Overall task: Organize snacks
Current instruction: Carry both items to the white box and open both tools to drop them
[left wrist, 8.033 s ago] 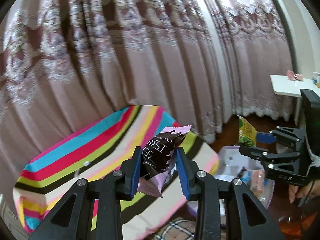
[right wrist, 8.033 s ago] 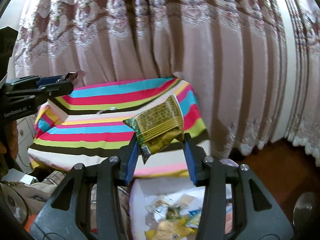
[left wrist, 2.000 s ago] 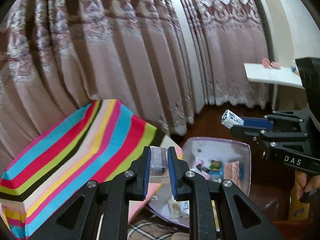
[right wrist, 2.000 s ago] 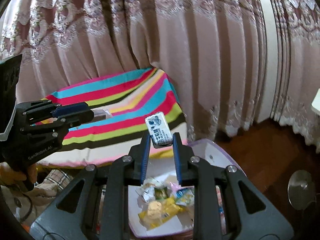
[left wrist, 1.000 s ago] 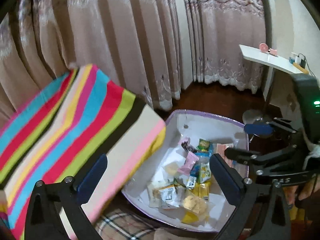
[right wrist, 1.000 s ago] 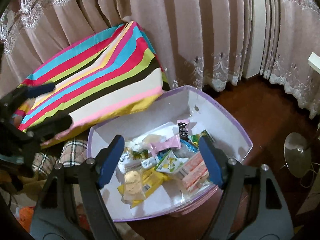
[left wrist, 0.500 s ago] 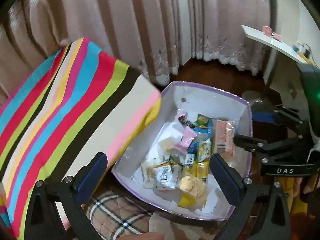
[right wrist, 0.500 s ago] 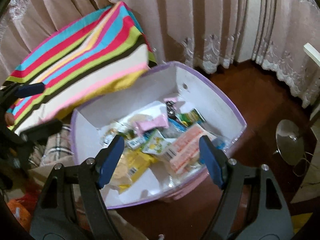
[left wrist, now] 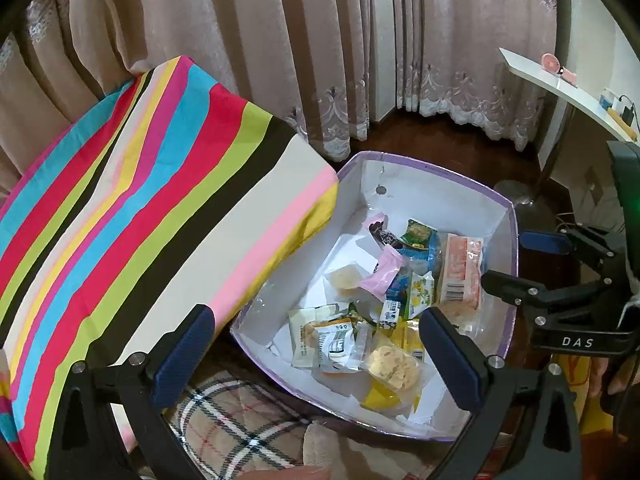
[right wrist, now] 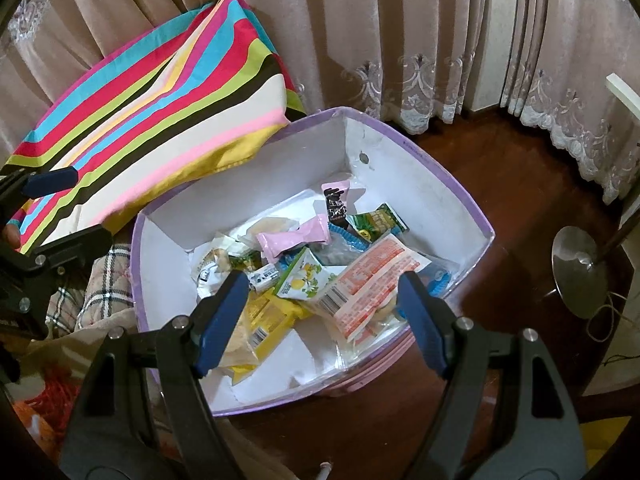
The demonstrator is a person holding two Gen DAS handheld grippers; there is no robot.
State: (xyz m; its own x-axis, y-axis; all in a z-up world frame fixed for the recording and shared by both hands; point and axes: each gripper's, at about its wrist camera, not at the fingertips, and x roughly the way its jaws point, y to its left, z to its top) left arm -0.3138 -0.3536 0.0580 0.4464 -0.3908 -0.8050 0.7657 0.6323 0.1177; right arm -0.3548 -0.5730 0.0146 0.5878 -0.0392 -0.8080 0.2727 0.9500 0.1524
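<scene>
Pinkish curtains (left wrist: pixel 256 52) with lace hems hang behind a dark wooden floor (right wrist: pixel 508 184), where a white box (right wrist: pixel 404 168) with a purple rim sits beside a striped cloth (left wrist: pixel 132 216) draped over something bulky. Inside the box lies a heap of wrapped snacks (left wrist: pixel 384 304), among them a pink packet (right wrist: pixel 294 238), an orange-and-white pack (right wrist: pixel 372 280) with a barcode and a yellow wrapper (right wrist: pixel 266 312). Above the box's near side, the left gripper (left wrist: pixel 316 350) has its jaws spread wide, nothing between the blue pads and nothing touched. Its partner, the right gripper (right wrist: pixel 320 312), is likewise wide open and empty, poised above the snack pile without contact. From the left wrist view come things the other misses: a white shelf (left wrist: pixel 560 92) at the far right carrying small items, the right gripper seen from the side with a hand (left wrist: pixel 612 376) under it, and a checked fabric (left wrist: pixel 240 420) below the box. Only the right wrist view shows a round metal stand base (right wrist: pixel 580 268) on the floor and the left gripper's blue pad at the left edge, over the striped cloth.
</scene>
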